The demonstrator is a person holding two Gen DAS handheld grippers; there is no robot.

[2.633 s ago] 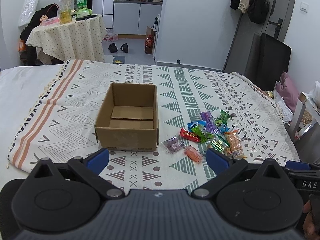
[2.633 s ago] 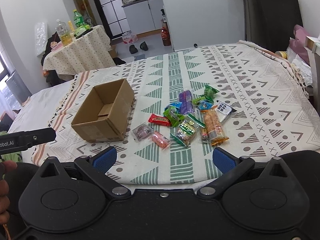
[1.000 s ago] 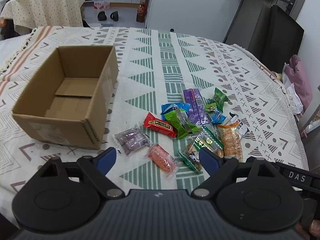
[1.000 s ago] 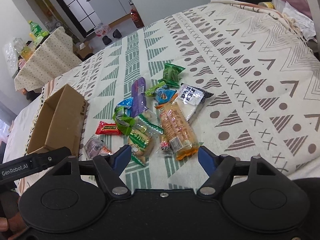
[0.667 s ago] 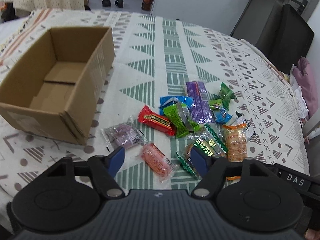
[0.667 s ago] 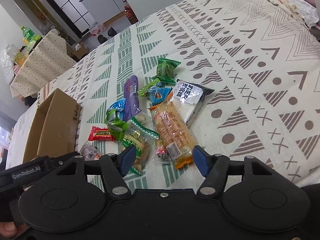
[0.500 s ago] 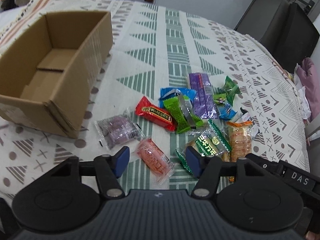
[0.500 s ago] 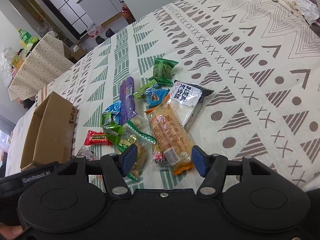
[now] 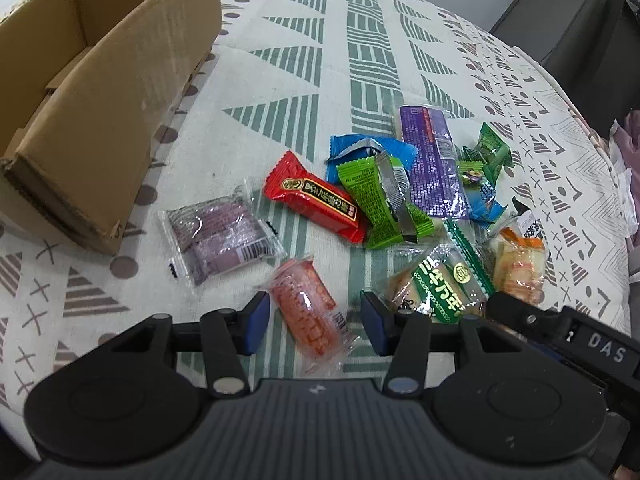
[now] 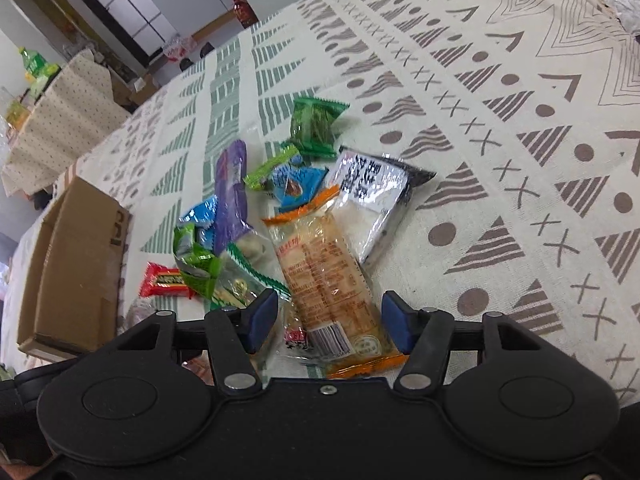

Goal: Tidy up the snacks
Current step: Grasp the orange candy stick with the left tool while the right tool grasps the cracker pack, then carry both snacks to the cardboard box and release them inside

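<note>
A: We log the left gripper (image 9: 314, 322) low in the frame centre, jaws parted, one blue pad on each side of the pink wrapped snack (image 9: 307, 307). We see gaps at both pads, so nothing is clamped.

B: Agreed. The right gripper (image 10: 328, 322) is likewise spread, bottom centre of its view, straddling the near end of the orange-trimmed cracker pack (image 10: 332, 280). Contact with the pads we cannot confirm.

A: The cardboard box (image 9: 100, 92) fills the upper left of the left view, open at the top; the part of its floor we see is bare. In the right view it sits at the left edge.

B: The remaining snacks lie on the patterned cloth (image 9: 360, 48) right of the box: purple-tinted clear pack (image 9: 222, 238) nearest it, then red bar (image 9: 314, 198), light green packet (image 9: 382, 200), long purple pack (image 9: 434, 162).

A: In the right view, the silver-black packet (image 10: 370, 196) touches the cracker pack's right side; a dark green packet (image 10: 314, 124) lies above, centre frame.
</note>
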